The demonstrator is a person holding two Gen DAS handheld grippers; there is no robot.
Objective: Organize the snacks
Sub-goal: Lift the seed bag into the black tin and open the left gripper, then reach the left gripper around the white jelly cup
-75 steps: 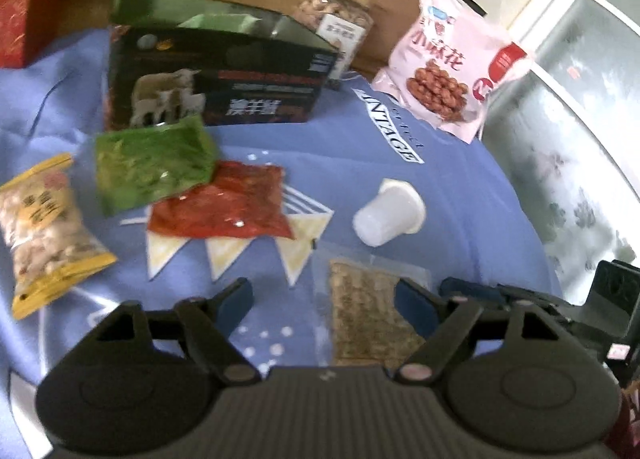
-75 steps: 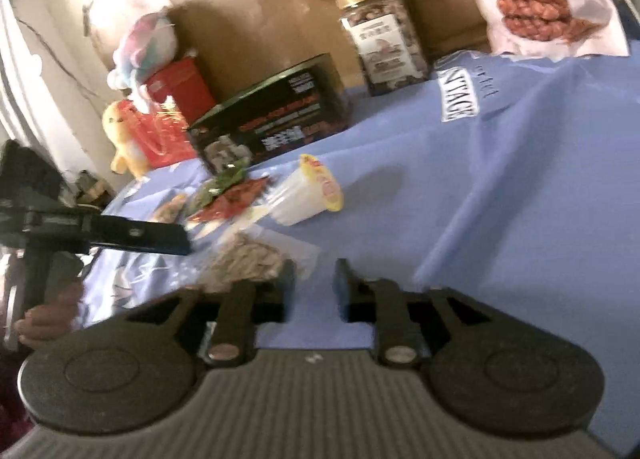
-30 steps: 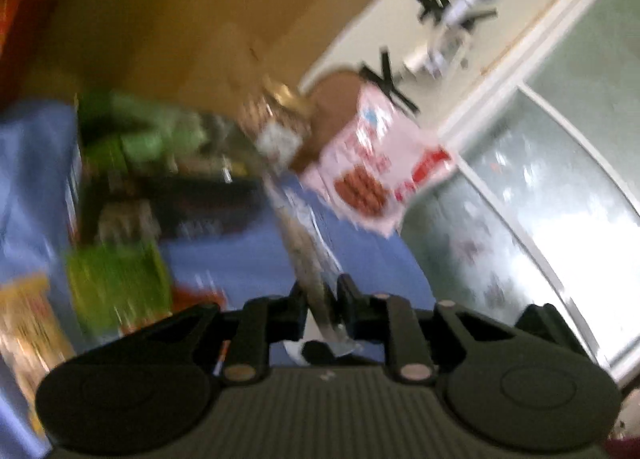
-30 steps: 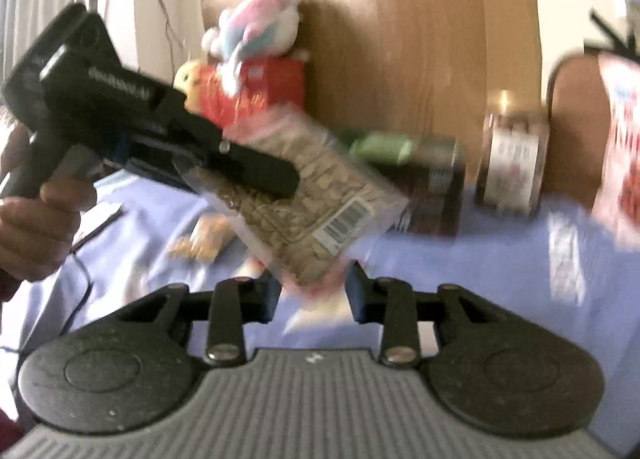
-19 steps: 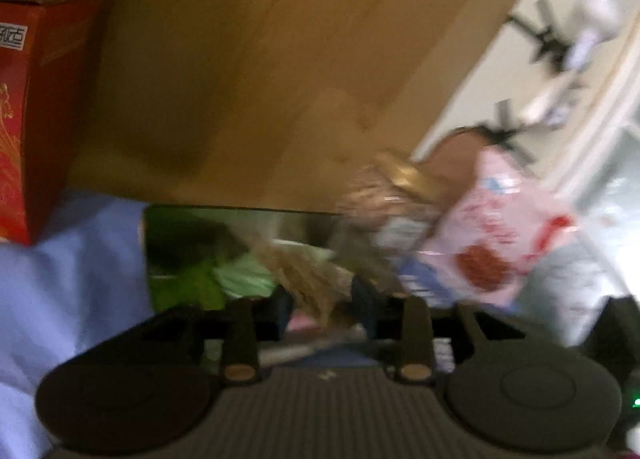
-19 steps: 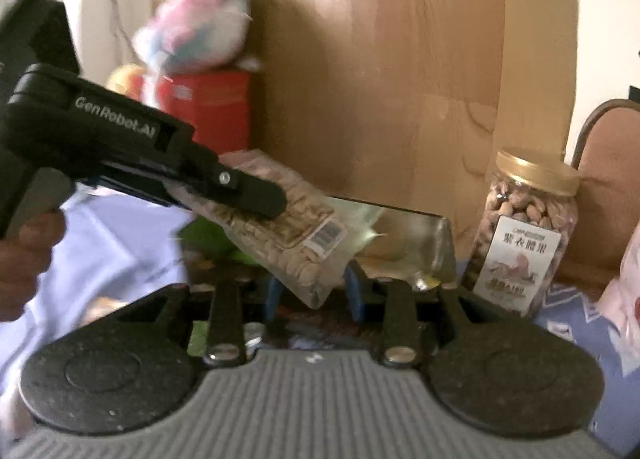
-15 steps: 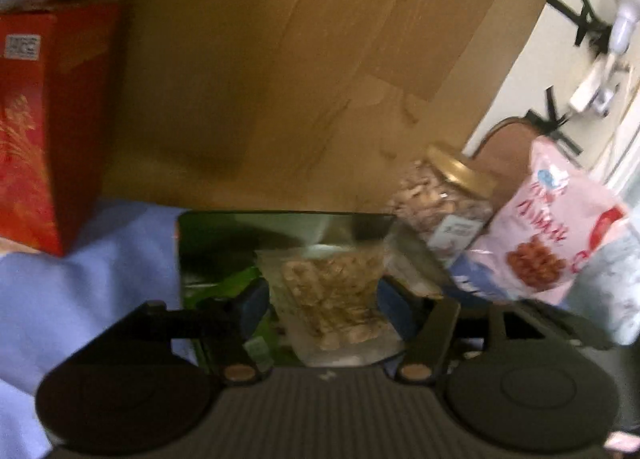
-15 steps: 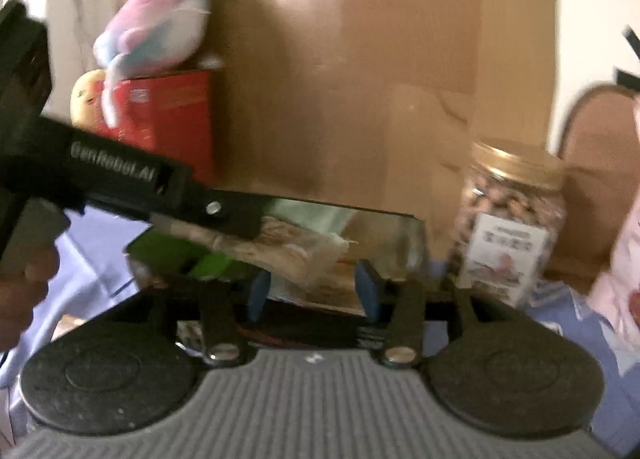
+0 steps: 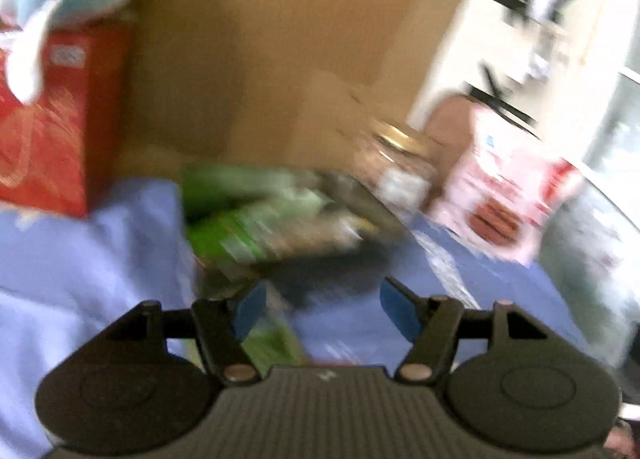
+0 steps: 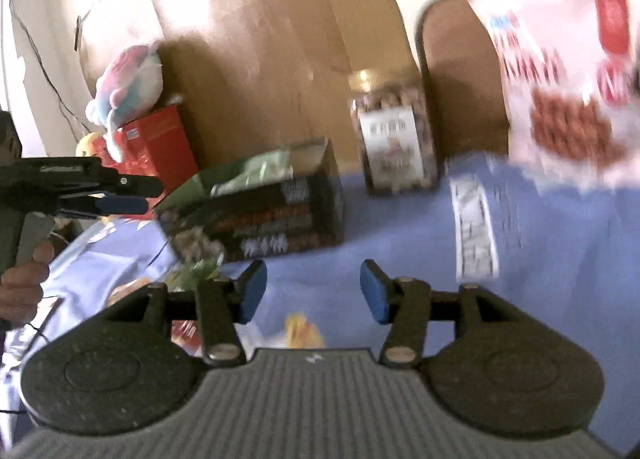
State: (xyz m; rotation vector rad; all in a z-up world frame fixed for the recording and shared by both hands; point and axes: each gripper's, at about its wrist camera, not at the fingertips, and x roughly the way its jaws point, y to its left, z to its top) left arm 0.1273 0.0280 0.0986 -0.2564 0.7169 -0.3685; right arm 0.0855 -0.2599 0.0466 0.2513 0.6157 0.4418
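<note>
The open dark snack box (image 10: pixel 260 207) stands on the blue cloth with pale and green packets in it; it is blurred in the left wrist view (image 9: pixel 280 219). My left gripper (image 9: pixel 320 307) is open and empty, a little in front of the box; it also shows in the right wrist view (image 10: pixel 132 195), left of the box. My right gripper (image 10: pixel 310 291) is open and empty over the blue cloth in front of the box. A green packet (image 9: pixel 276 343) lies near the left gripper. A yellow-lidded cup (image 10: pixel 302 329) lies under my right gripper.
A nut jar (image 10: pixel 390 135) stands right of the box, with a pink snack bag (image 10: pixel 568 71) against a chair further right. A red carton (image 10: pixel 160 139) with a plush toy (image 10: pixel 128 79) stands left. A wooden board (image 9: pixel 260 59) rises behind.
The clear nut packet left my left gripper and now lies in the box. Both grippers opened and pulled back from the box.
</note>
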